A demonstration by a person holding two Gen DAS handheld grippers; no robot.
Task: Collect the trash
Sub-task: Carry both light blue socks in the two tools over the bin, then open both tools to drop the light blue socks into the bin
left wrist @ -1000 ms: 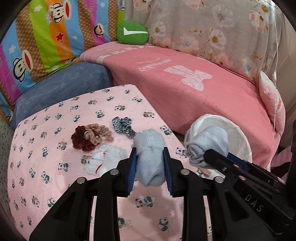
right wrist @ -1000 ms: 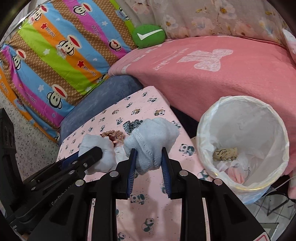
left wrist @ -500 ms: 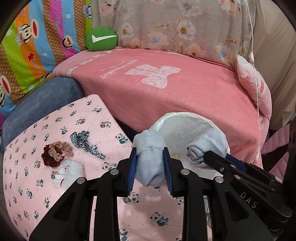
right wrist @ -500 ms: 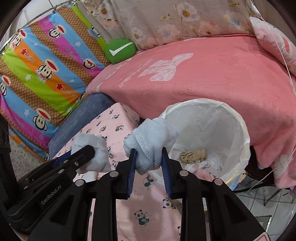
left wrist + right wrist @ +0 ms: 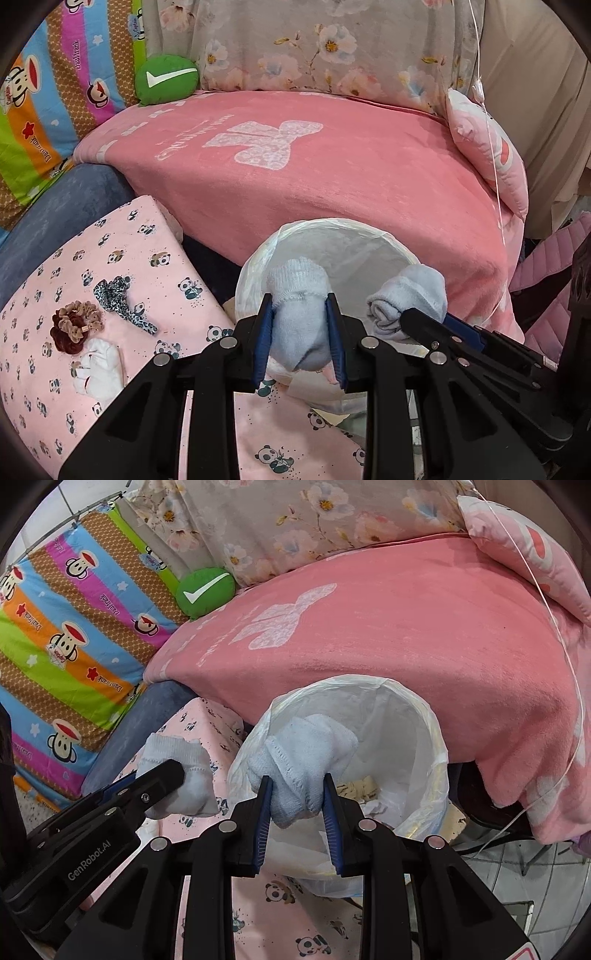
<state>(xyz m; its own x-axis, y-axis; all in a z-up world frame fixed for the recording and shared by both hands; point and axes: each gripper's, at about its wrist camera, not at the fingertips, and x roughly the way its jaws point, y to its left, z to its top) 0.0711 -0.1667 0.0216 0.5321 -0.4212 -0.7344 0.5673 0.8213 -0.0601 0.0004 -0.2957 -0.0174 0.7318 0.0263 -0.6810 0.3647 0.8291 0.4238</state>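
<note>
My left gripper point(image 5: 299, 306) is shut on a pale blue sock point(image 5: 298, 314) and holds it over the near rim of the white-lined trash bin point(image 5: 354, 240). My right gripper point(image 5: 297, 786) is shut on a second pale blue sock point(image 5: 303, 753), held above the bin's point(image 5: 424, 738) left rim. The right gripper and its sock point(image 5: 410, 295) show at the right of the left wrist view. The left gripper's sock point(image 5: 177, 771) shows at the left of the right wrist view. Beige and white scraps point(image 5: 358, 788) lie inside the bin.
On the panda-print pink table point(image 5: 122, 266) lie a leopard scrunchie point(image 5: 118, 299), brown scrunchies point(image 5: 74, 325) and a white sock point(image 5: 98, 369). A pink blanketed sofa point(image 5: 332, 166) stands behind the bin, with a green cushion point(image 5: 166, 79) and a pink pillow point(image 5: 487, 151).
Both grippers have swung right from over the table to the bin, each carrying its sock. The bin now sits directly under the socks.
</note>
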